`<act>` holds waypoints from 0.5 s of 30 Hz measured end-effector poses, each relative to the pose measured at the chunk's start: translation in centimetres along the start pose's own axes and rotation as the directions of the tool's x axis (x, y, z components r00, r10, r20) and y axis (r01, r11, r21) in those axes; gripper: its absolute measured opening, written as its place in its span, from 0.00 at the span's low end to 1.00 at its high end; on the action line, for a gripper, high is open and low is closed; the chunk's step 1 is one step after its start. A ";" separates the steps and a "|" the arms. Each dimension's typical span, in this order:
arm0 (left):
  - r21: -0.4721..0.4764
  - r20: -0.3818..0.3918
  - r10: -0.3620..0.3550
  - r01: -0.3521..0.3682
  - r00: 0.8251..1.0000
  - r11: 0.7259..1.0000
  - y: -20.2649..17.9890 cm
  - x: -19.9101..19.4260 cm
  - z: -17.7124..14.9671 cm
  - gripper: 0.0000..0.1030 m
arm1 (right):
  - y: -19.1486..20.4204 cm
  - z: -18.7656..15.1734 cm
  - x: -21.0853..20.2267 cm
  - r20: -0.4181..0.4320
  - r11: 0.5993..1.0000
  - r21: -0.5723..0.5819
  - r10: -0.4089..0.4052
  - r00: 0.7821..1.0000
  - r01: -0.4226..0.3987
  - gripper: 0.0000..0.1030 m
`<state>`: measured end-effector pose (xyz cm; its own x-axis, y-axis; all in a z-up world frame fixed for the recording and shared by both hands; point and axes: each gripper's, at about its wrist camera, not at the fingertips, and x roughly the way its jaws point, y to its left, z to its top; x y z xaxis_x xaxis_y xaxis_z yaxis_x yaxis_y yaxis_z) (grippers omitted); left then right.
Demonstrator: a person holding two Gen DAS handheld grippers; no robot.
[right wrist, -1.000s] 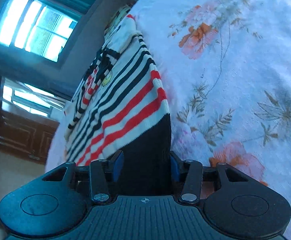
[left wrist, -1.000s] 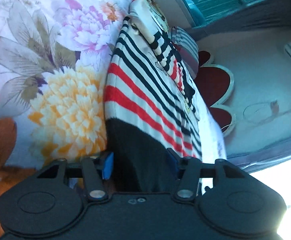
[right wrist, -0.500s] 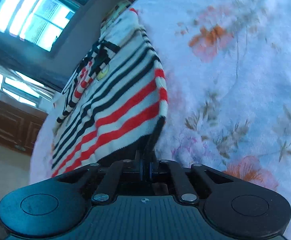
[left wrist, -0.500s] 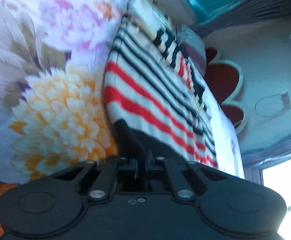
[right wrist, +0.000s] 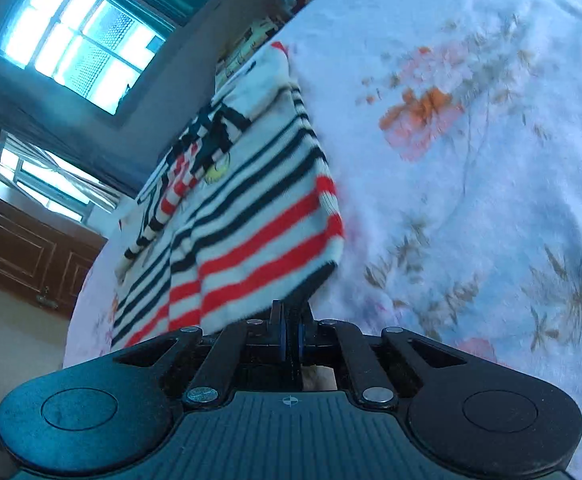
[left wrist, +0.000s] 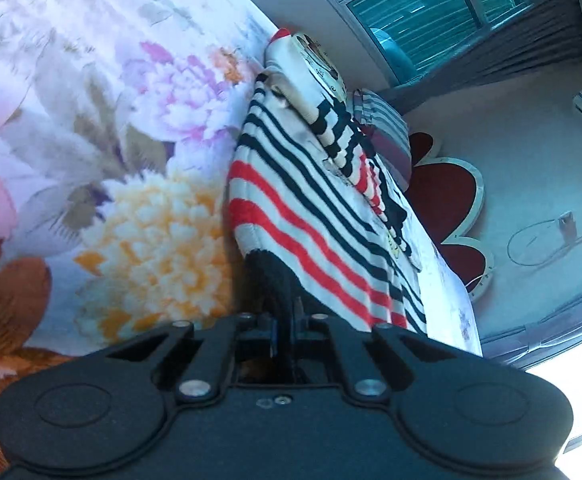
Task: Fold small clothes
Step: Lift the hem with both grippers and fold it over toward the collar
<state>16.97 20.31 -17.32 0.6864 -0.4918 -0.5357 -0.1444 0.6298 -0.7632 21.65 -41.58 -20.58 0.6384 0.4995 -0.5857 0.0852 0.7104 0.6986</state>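
Note:
A small knit sweater with white, red and black stripes and a black hem lies on a flower-print bed cover. My left gripper is shut on the black hem at the sweater's left corner. My right gripper is shut on the black hem at the sweater's right corner. The hem end is lifted off the bed cover between the two grippers. The far end with a cartoon print still rests on the bed.
A striped folded cloth lies beyond the sweater near the bed's far edge. A red petal-shaped headboard and windows stand past the bed. A wooden cabinet is at the left.
Both grippers went from open around the black hem to shut on it. They have since lifted the hem end, and the sweater is pulled up and toward me.

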 end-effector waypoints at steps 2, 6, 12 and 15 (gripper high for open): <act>-0.009 0.024 -0.019 0.019 1.000 1.000 -0.7 0.0 0.8 0.04 | 0.8 1.0 -0.2 0.023 1.000 -0.008 0.022 0.999 -0.022 0.04; 0.019 0.079 -0.065 0.064 0.995 0.998 -3.4 -0.1 3.5 0.04 | 3.8 4.0 -0.4 0.081 0.996 -0.043 0.082 0.993 -0.079 0.04; 0.043 0.145 -0.100 0.095 0.984 0.995 -7.1 1.4 8.8 0.04 | 7.4 10.3 1.1 0.138 0.988 -0.056 0.152 0.979 -0.146 0.04; 0.079 0.167 -0.112 0.100 0.979 0.992 -9.0 2.5 11.6 0.04 | 9.3 14.0 2.7 0.148 0.986 -0.075 0.161 0.976 -0.152 0.04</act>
<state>28.24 20.37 -7.56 0.8078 -0.4519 -0.3786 -0.0179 0.6231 -0.7820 34.88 -40.57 -9.92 0.7498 0.5286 -0.3980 -0.0702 0.6616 0.7465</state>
